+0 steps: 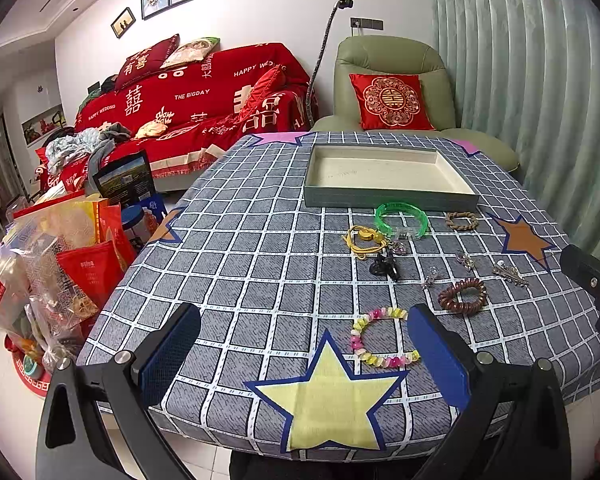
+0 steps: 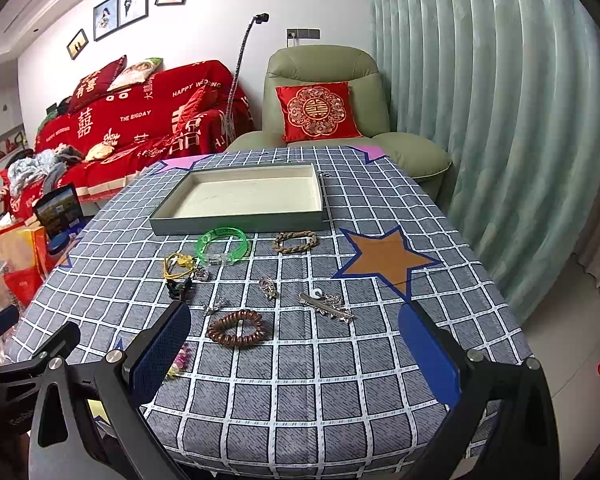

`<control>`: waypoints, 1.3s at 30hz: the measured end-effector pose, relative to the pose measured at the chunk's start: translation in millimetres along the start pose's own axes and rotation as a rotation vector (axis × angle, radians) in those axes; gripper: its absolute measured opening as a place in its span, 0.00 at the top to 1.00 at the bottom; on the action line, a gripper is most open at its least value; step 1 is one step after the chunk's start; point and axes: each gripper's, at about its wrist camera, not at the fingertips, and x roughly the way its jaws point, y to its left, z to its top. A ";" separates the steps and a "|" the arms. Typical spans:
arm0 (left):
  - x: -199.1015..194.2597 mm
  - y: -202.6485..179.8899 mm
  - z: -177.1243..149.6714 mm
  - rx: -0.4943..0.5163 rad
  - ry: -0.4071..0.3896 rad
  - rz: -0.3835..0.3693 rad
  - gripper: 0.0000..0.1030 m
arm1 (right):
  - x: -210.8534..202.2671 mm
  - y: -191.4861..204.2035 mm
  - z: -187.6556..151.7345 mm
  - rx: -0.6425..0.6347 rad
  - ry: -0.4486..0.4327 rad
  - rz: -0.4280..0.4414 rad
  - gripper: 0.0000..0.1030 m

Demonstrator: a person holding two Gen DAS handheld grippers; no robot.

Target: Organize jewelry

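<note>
An empty shallow grey tray (image 1: 388,200) (image 2: 236,226) sits at the far side of the checked table. In front of it lie a green bangle (image 1: 401,219) (image 2: 222,245), a braided brown bracelet (image 1: 462,220) (image 2: 296,241), a yellow cord piece (image 1: 365,240) (image 2: 179,264), a black clip (image 1: 386,266), small silver pieces (image 2: 269,287), a silver hair clip (image 1: 510,274) (image 2: 327,306), a brown coil hair tie (image 1: 462,295) (image 2: 236,327) and a pastel bead bracelet (image 1: 380,338). My left gripper (image 1: 304,344) is open and empty above the near edge. My right gripper (image 2: 296,344) is open and empty near the coil tie.
The tablecloth (image 1: 240,264) has star patches, yellow (image 1: 328,396) and orange (image 2: 384,258). Bags of goods (image 1: 52,264) stand on the floor at the left. A red sofa (image 1: 188,108) and a green armchair (image 2: 324,120) are behind, curtains (image 2: 500,140) at the right.
</note>
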 end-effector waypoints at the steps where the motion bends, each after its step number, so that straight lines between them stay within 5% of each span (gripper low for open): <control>1: 0.1 -0.1 0.0 0.000 0.000 0.000 0.00 | 0.1 -0.1 -0.3 0.000 0.000 0.000 0.00; 39: 2.5 -1.8 -2.2 0.007 0.014 -0.006 0.00 | 0.0 6.4 -0.1 0.004 0.005 0.002 0.00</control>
